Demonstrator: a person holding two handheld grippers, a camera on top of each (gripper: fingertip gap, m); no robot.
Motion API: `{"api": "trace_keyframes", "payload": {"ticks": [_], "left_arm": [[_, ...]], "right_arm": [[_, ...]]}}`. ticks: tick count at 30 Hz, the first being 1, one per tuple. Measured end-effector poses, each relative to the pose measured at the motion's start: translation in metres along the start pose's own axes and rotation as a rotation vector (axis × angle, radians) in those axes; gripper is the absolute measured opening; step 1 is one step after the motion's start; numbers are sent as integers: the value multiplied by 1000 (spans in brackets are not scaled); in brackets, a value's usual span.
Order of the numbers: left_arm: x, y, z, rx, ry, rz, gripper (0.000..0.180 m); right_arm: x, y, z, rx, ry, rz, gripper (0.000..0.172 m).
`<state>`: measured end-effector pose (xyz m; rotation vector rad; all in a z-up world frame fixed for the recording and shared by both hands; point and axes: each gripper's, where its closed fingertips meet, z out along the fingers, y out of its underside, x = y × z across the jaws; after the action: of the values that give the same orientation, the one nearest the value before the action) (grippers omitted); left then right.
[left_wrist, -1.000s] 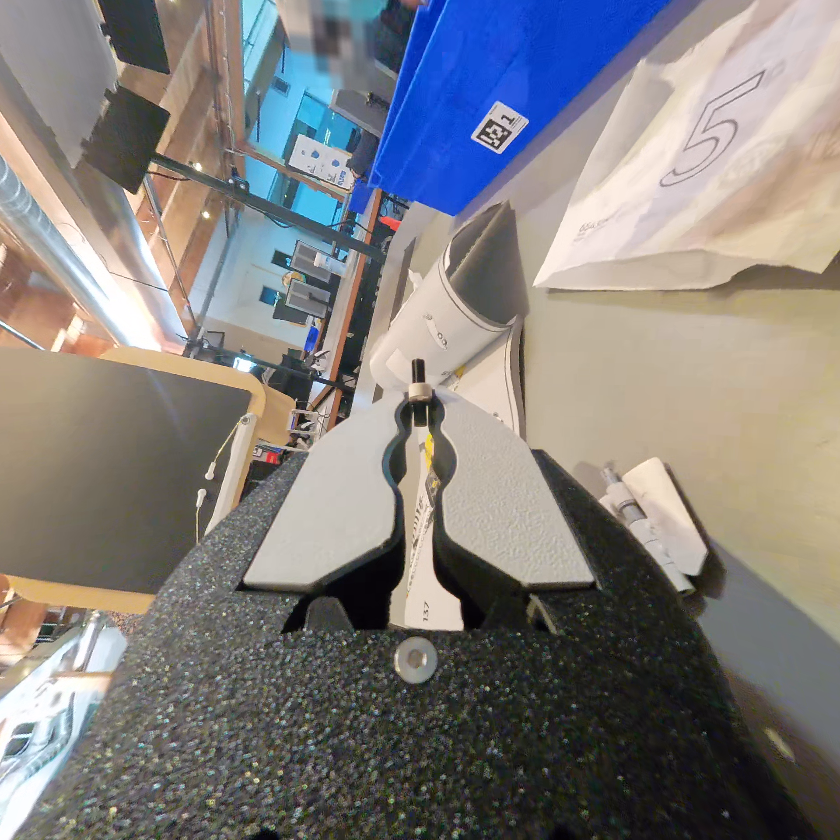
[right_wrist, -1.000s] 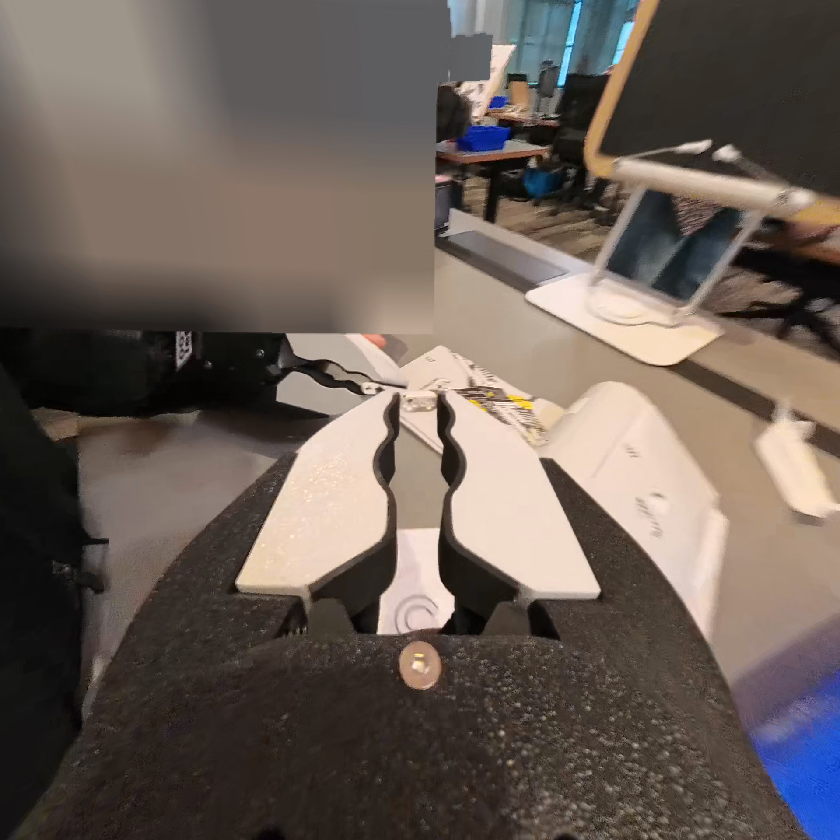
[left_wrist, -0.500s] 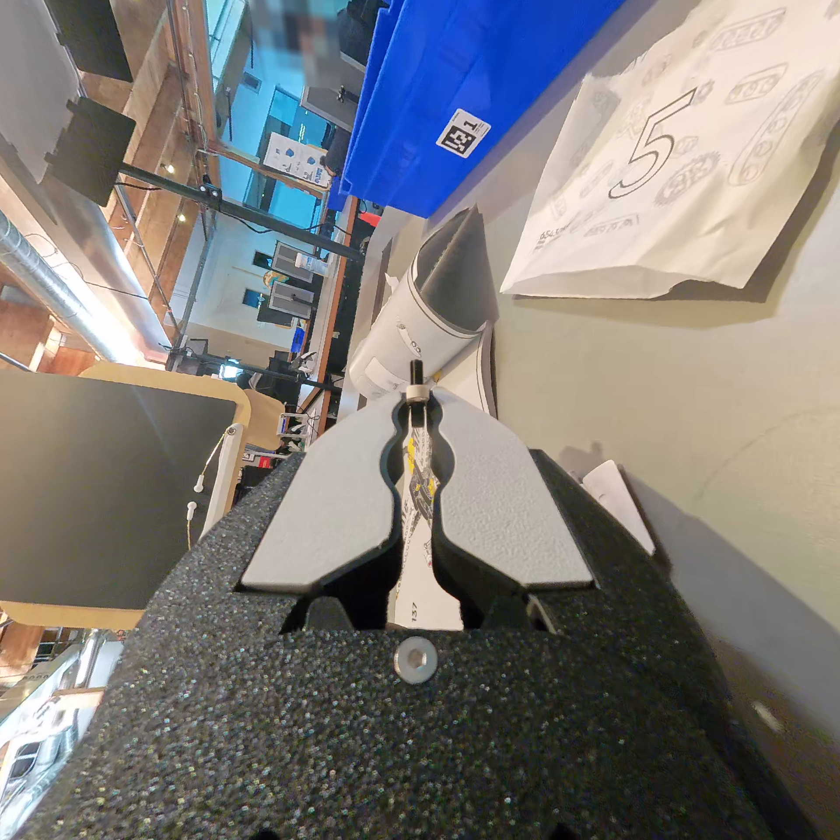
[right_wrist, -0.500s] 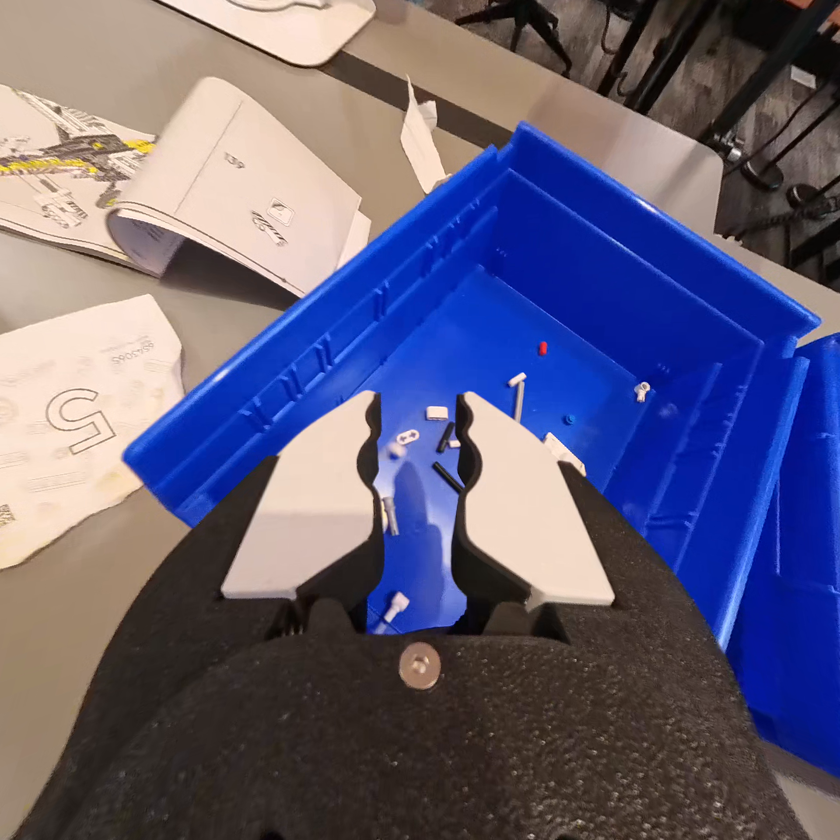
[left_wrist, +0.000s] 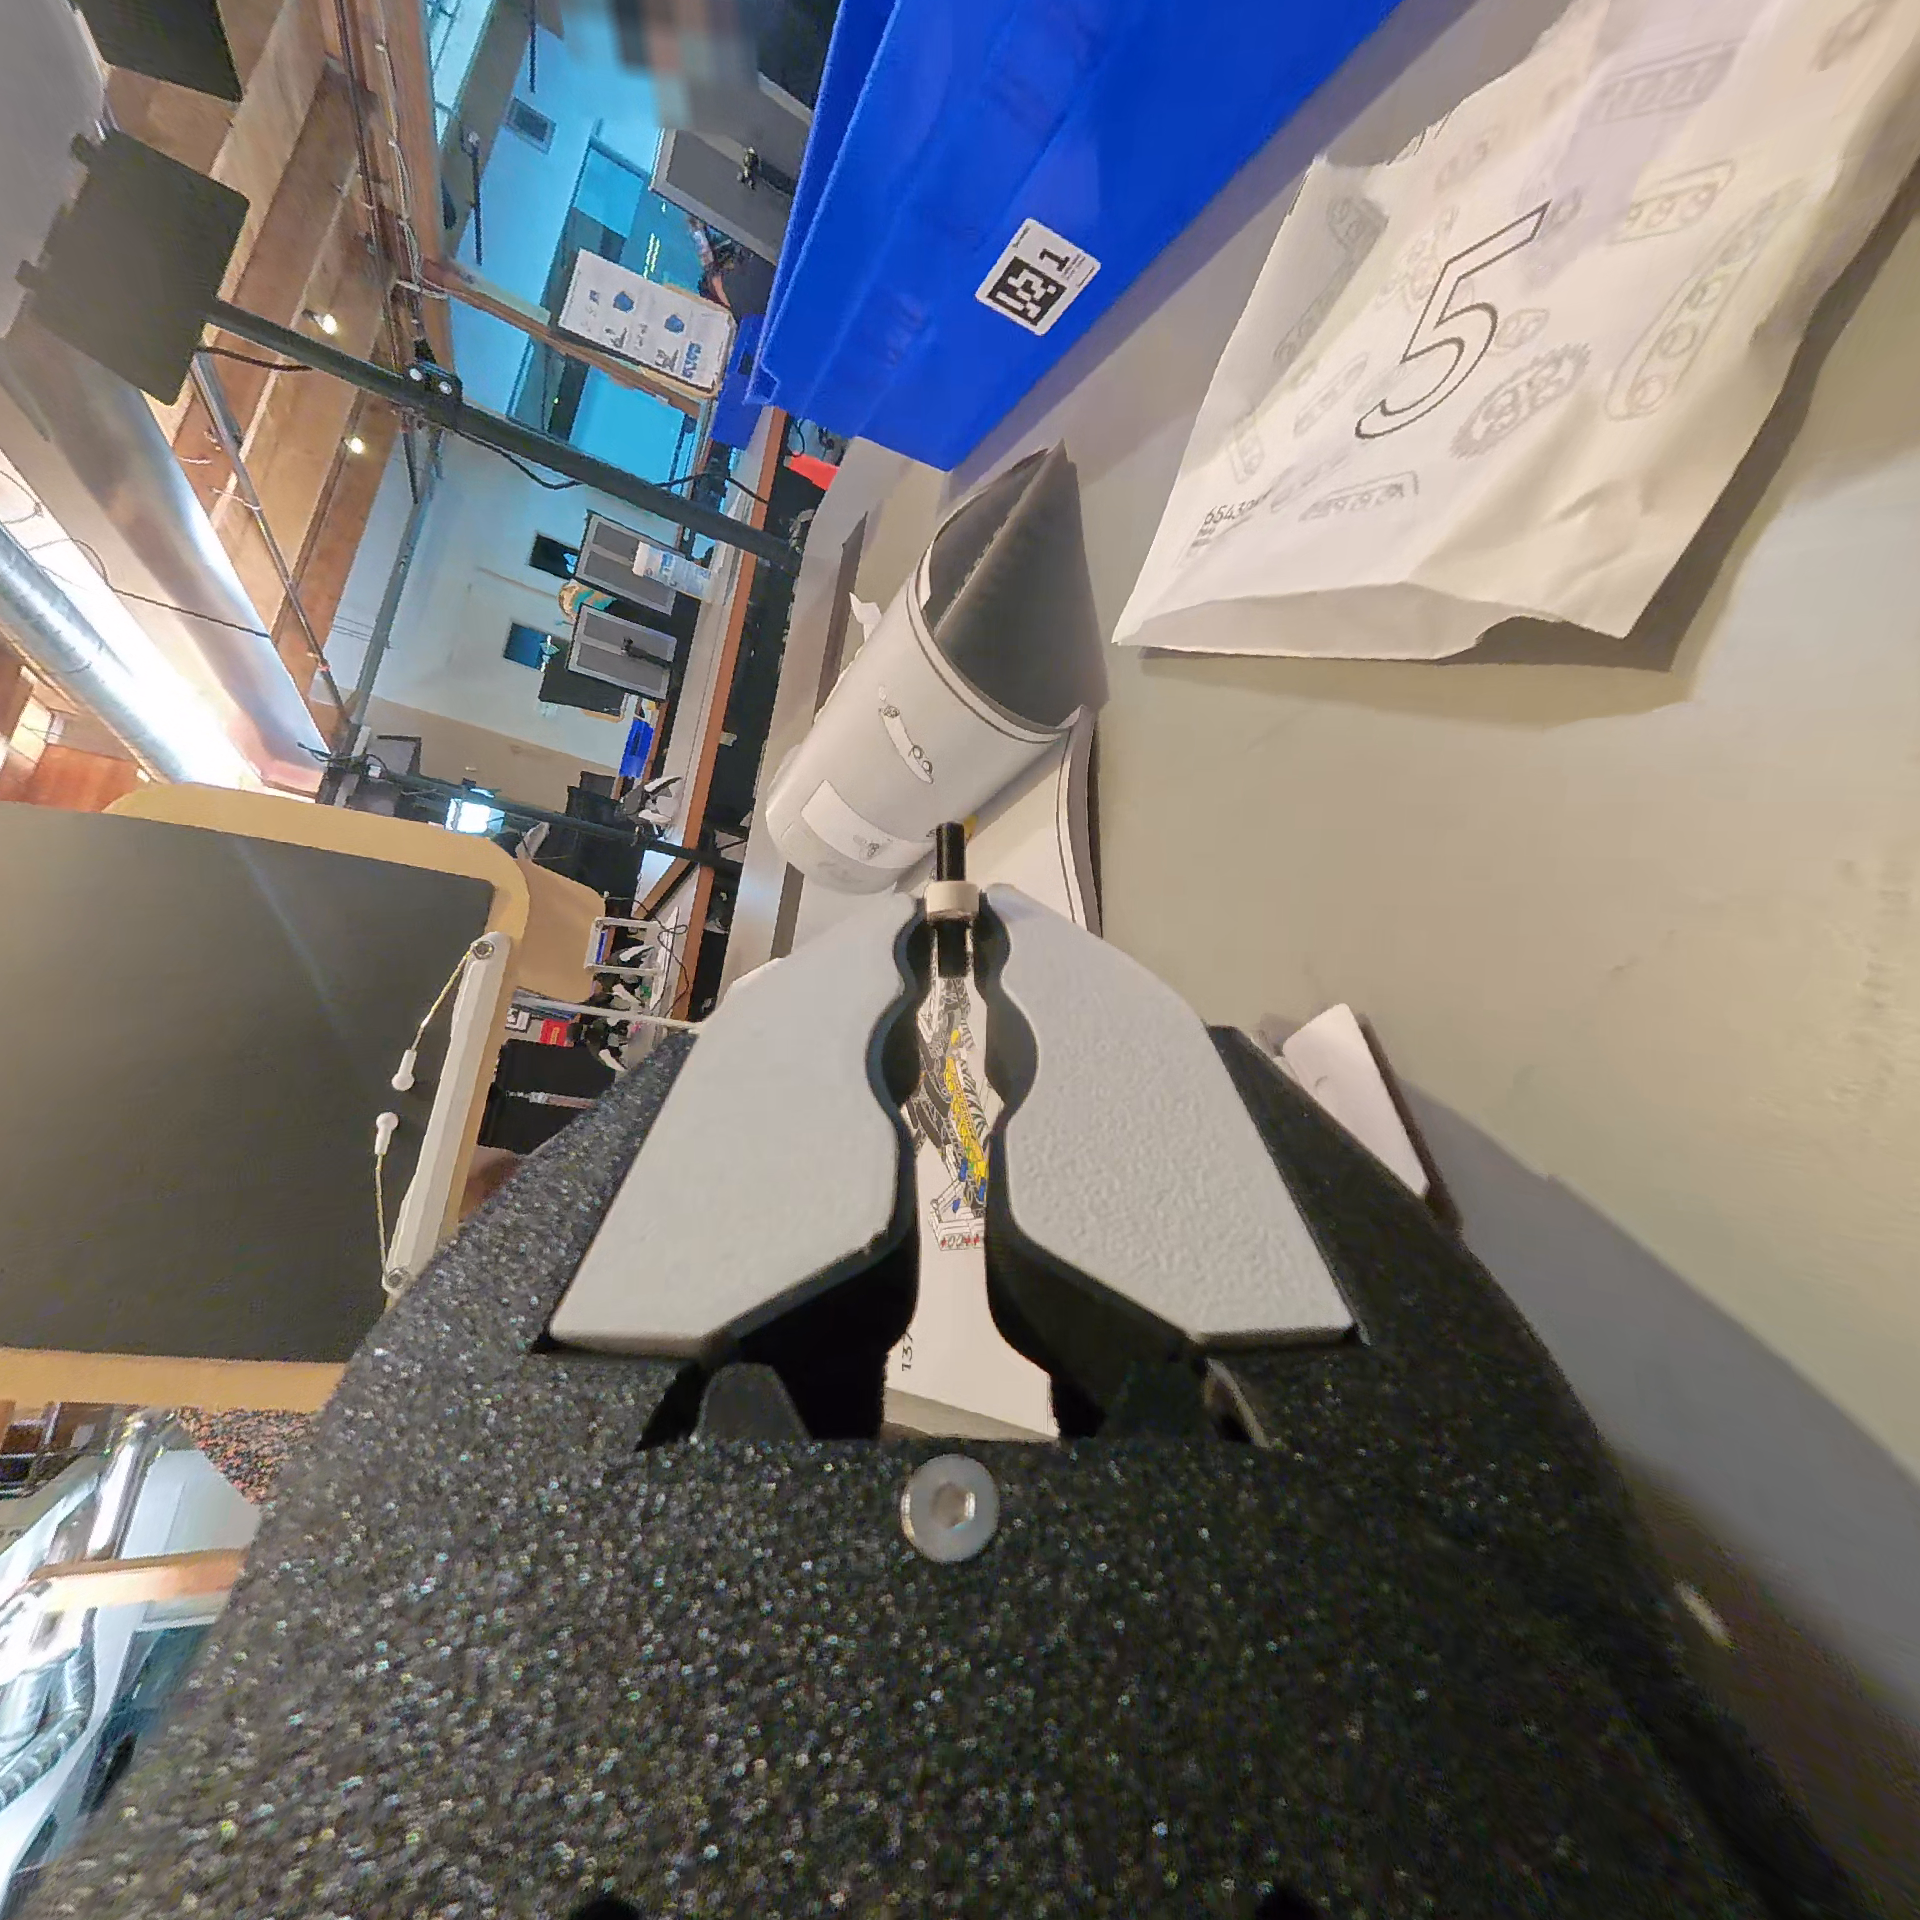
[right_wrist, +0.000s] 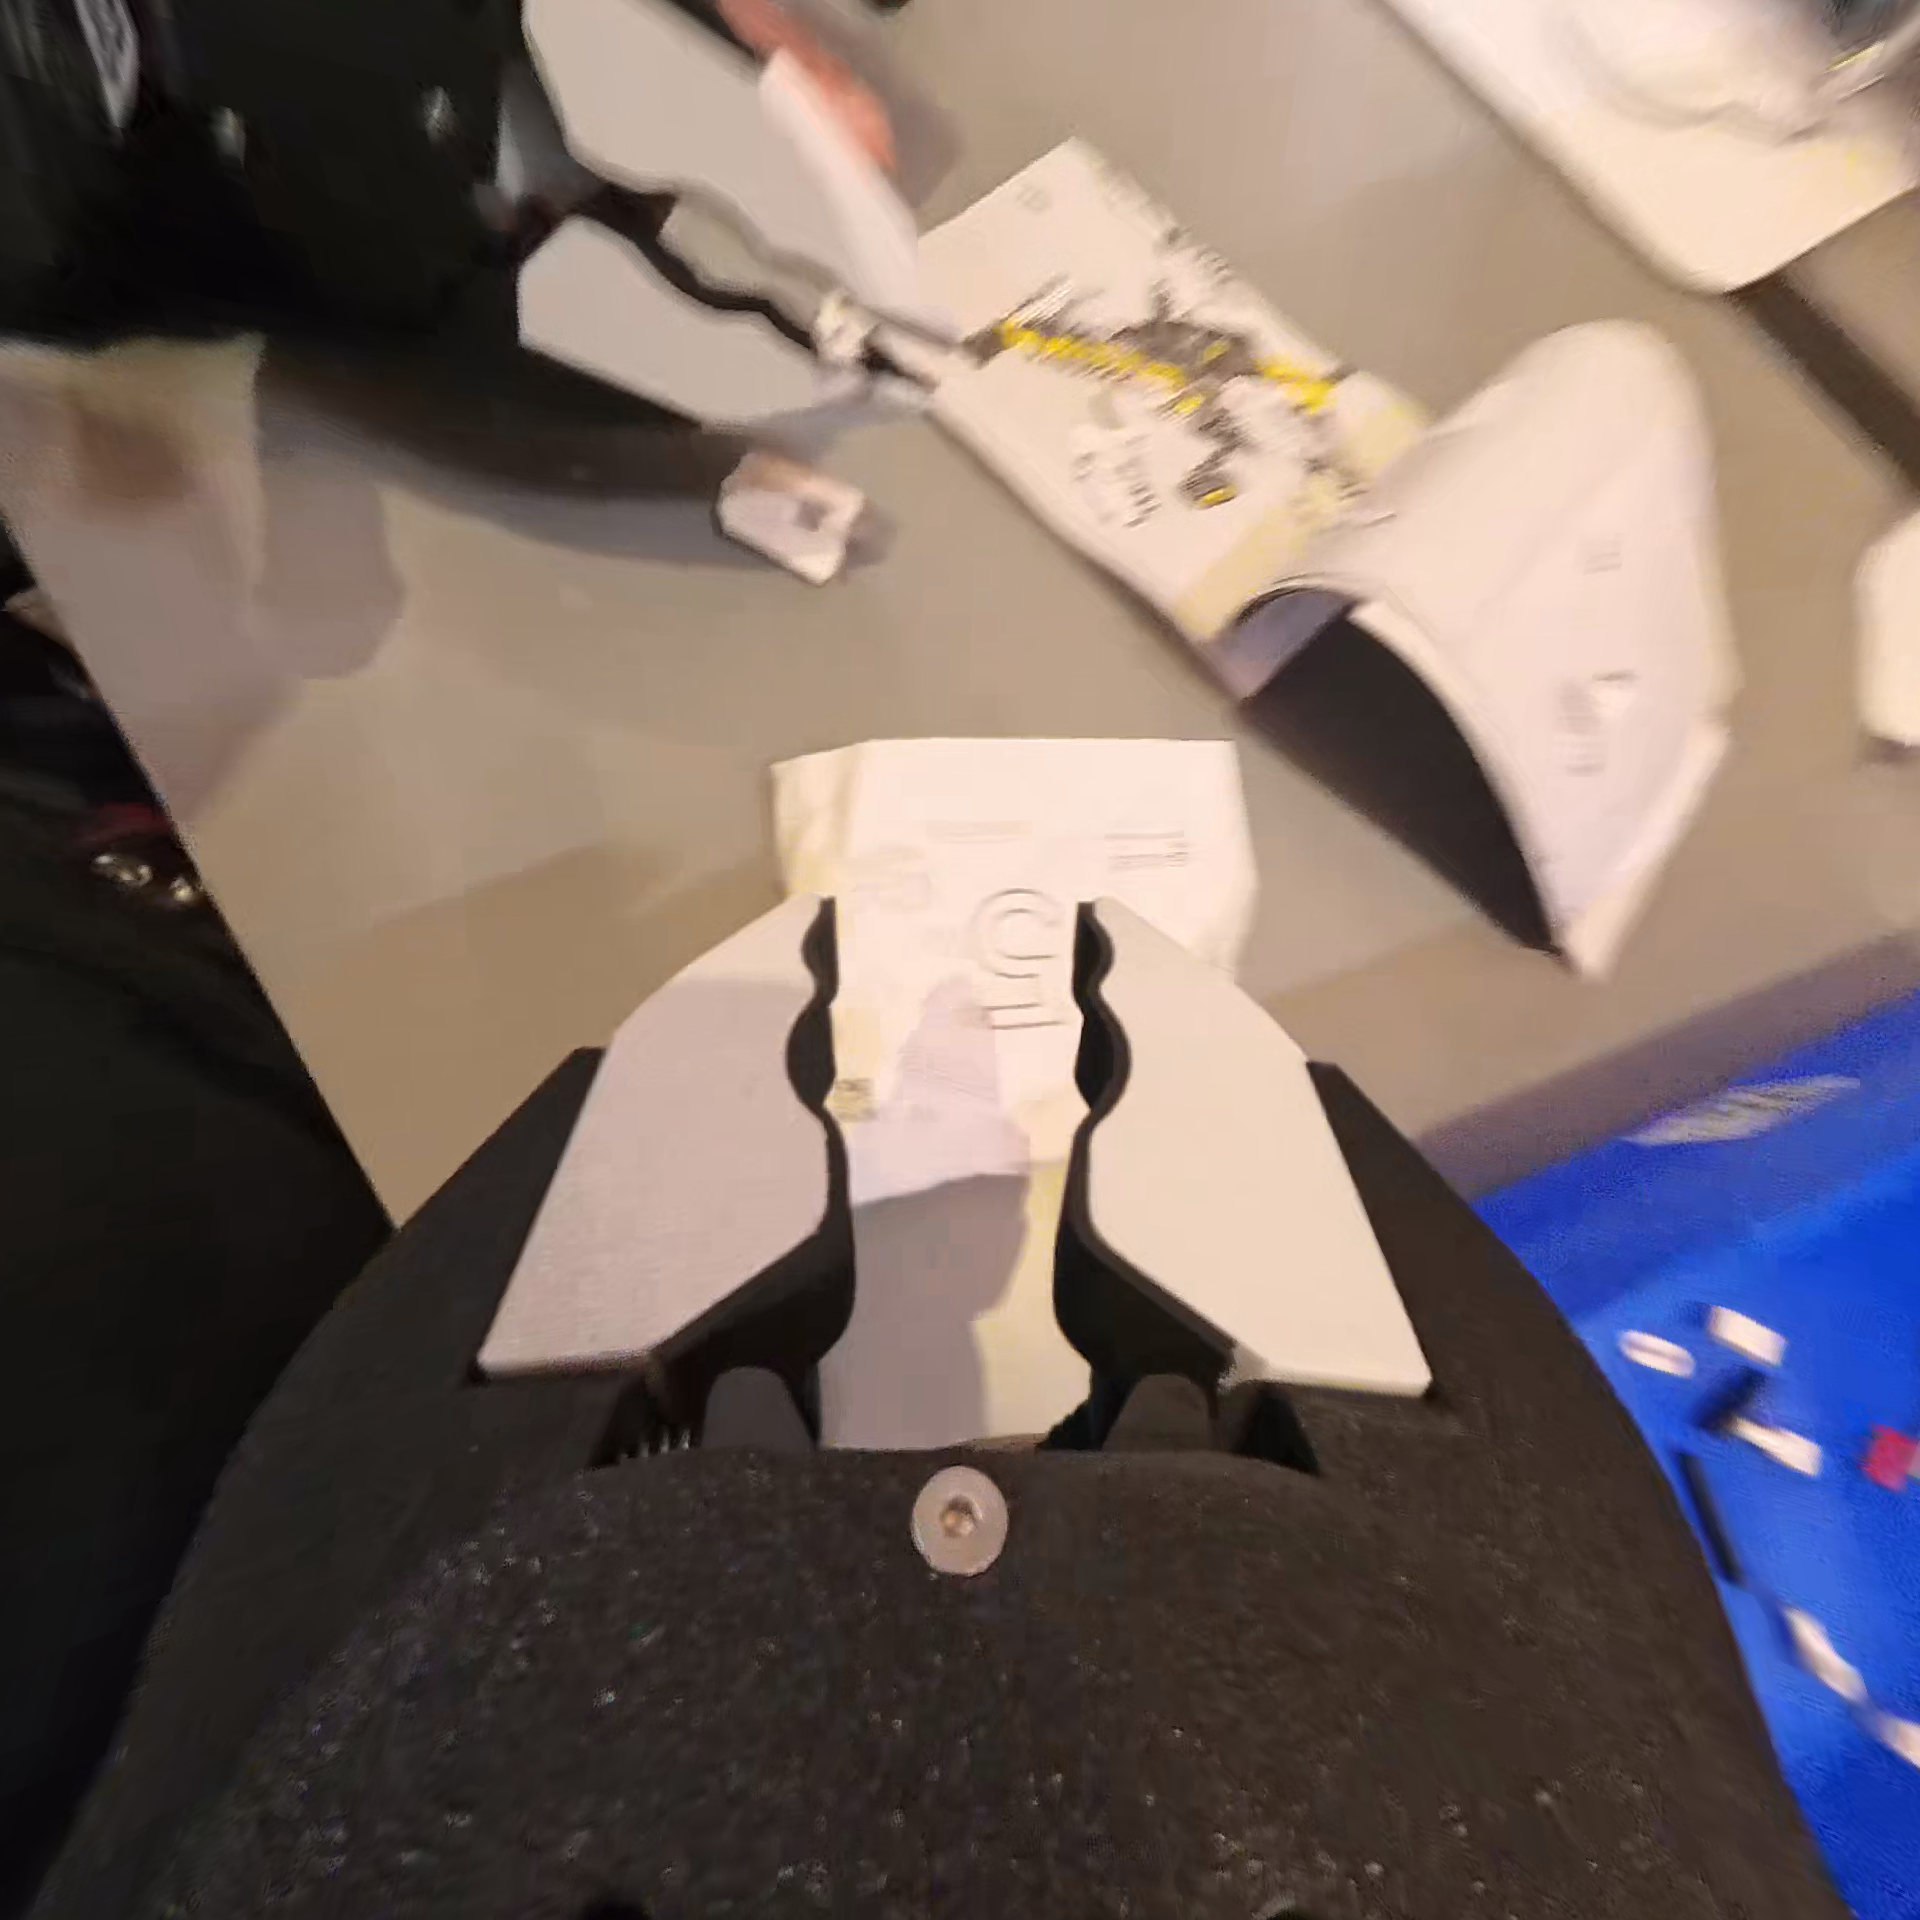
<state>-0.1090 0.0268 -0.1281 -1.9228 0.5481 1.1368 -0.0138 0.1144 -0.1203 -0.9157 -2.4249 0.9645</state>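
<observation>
My left gripper (left_wrist: 951, 916) is shut on a thin black pin (left_wrist: 949, 847) with a small white ring (left_wrist: 951, 899) on it. The pin sticks out past the fingertips, above an open instruction booklet (left_wrist: 935, 707). The left gripper also shows in the blurred right wrist view (right_wrist: 852, 332), at the upper left, over the booklet (right_wrist: 1195, 416). My right gripper (right_wrist: 954, 914) is open with nothing between its fingers. It hangs above a white paper bag (right_wrist: 1018, 821) on the grey table.
A blue bin (right_wrist: 1714, 1247) with several small loose parts is at the lower right; it also shows in the left wrist view (left_wrist: 987, 208). The paper bag (left_wrist: 1455, 416) lies beside it. A small white piece (right_wrist: 790, 514) lies on the table. A dark tablet on a stand (left_wrist: 208, 1070) is at the left. About 15 cm separates my left fingertips from my right.
My right gripper opened wider and swung from near the left gripper's tip, over the blue bin, to above the paper bag. The left gripper kept its grip on the pin and barely moved.
</observation>
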Motion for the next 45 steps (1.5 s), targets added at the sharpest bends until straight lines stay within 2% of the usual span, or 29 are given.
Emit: {"api": "trace_keyframes", "payload": {"ticks": [4,9,12,17,21,25,27,29,33,36,38,41,45], "left_arm": [[1,0,-5,5,6,-18,8],[3,1,-8,7,14,-22,8],[3,0,-10,13,14,-25,8],[1,-1,-14,23,7,-29,8],[0,0,-17,27,2,-35,8],[-3,-2,-18,39,2,-66,8],[-2,-4,-18,44,9,-82,8],[0,-4,-17,46,15,-84,8],[-2,-4,-17,41,-3,-68,8],[-6,-1,-17,34,-27,-75,8],[-8,3,-17,26,-31,-96,8],[-10,5,-16,25,-29,-130,8],[-7,7,-14,29,-14,-153,8]], "right_arm": [[-19,14,34,-68,3,-60,54],[-23,37,56,-215,71,-145,54],[-26,39,60,-228,72,-143,29],[-18,26,47,-217,99,-139,2],[-16,-1,14,-161,50,-132,1],[23,-49,-32,-64,149,-175,1],[56,-72,-37,-51,225,-214,1],[96,-77,-21,-130,260,-230,2],[174,-64,36,-297,258,-143,4],[197,-50,67,-363,223,-69,9],[197,-47,72,-377,236,-66,16],[179,-57,62,-343,279,-109,28],[118,-77,49,-214,207,-142,30]]}}
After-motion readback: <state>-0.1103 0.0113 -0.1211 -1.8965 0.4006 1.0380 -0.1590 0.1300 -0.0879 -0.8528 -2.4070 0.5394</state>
